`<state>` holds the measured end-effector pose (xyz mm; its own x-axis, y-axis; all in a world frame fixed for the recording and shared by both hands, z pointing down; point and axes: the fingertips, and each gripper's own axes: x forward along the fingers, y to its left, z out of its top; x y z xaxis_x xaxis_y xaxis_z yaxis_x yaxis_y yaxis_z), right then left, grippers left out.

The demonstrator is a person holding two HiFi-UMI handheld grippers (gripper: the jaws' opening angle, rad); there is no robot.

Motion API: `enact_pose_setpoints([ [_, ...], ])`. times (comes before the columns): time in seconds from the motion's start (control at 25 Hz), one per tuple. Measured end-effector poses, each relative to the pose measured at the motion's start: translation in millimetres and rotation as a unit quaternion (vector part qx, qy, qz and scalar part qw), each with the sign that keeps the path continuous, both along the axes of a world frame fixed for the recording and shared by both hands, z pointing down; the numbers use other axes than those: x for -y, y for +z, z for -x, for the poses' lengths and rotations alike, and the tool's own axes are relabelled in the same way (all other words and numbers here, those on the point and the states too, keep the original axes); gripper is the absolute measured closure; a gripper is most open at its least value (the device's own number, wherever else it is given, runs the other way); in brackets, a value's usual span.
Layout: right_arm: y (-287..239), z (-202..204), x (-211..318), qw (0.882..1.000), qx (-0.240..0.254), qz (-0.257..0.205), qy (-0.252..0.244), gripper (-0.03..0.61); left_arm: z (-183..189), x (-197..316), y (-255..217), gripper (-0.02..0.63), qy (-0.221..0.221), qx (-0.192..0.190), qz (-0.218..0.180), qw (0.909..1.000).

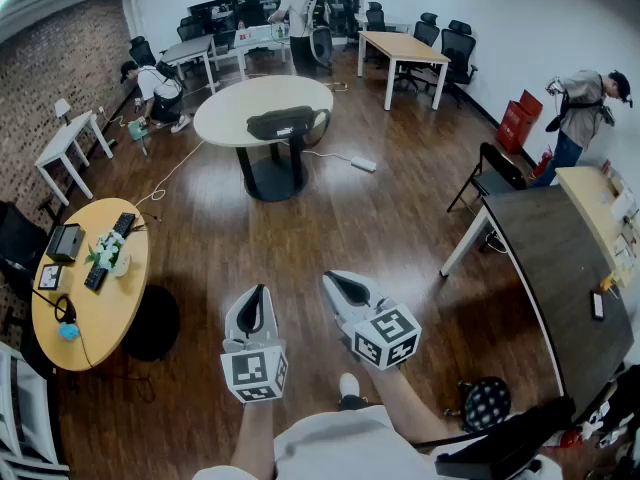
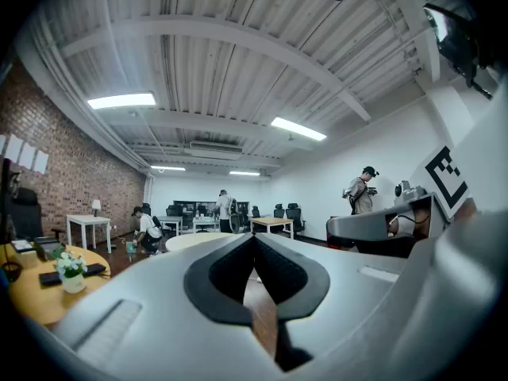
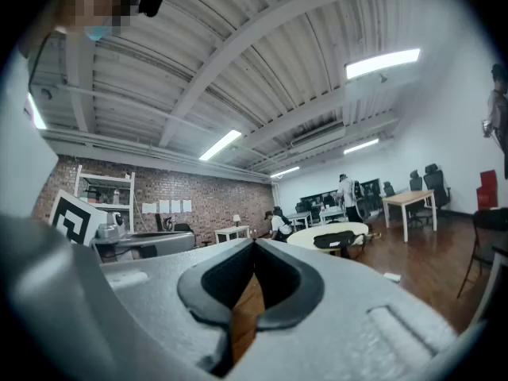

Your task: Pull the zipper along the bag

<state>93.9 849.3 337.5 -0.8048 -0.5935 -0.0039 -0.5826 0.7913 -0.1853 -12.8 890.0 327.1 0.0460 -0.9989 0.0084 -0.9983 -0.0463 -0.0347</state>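
Bag [image 1: 287,124] lies on far round table [image 1: 225,111]; zipper too small to see.

Two grippers [image 1: 260,293] [image 1: 330,280], one black bag [image 1: 285,123], two round tables [image 1: 230,108] [image 1: 115,288], three people [image 1: 297,8] [image 1: 155,88] [image 1: 585,103] farther off

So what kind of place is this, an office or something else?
Probably an open-plan office or lab: desks with black office chairs, a round table carrying a keyboard, and strip lights on the ceiling.
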Motion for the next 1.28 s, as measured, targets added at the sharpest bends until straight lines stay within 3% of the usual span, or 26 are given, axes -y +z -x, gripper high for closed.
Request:
enact_pose_setpoints([
  [0.24,-21,-41,94,0.998,-0.019,-0.056,0.009,0.586,-35,89,-17,0.597,-0.003,-0.003,-0.031,0.9995],
  [0.32,-8,-48,116,0.999,-0.018,-0.041,0.016,0.586,-42,109,-9,0.597,-0.004,0.002,-0.025,0.9997],
  [0.44,17,-53,141,0.999,0.022,0.025,0.001,0.586,-44,134,4,0.597,-0.024,0.009,-0.013,0.9996],
  [0.52,24,-51,159,0.999,0.027,0.034,-0.002,0.586,-42,156,8,0.597,-0.029,0.012,-0.012,0.9994],
  [0.88,29,-9,288,0.999,-0.032,-0.011,0.033,0.586,-5,302,27,0.597,0.025,-0.014,0.007,0.9996],
  [1.12,-8,41,380,0.997,-0.032,-0.054,0.05,0.586,32,396,-9,0.597,0.067,-0.007,-0.027,0.9974],
  [1.28,-3,70,424,0.996,-0.042,-0.063,0.054,0.586,60,443,3,0.597,0.075,-0.011,-0.022,0.9969],
])
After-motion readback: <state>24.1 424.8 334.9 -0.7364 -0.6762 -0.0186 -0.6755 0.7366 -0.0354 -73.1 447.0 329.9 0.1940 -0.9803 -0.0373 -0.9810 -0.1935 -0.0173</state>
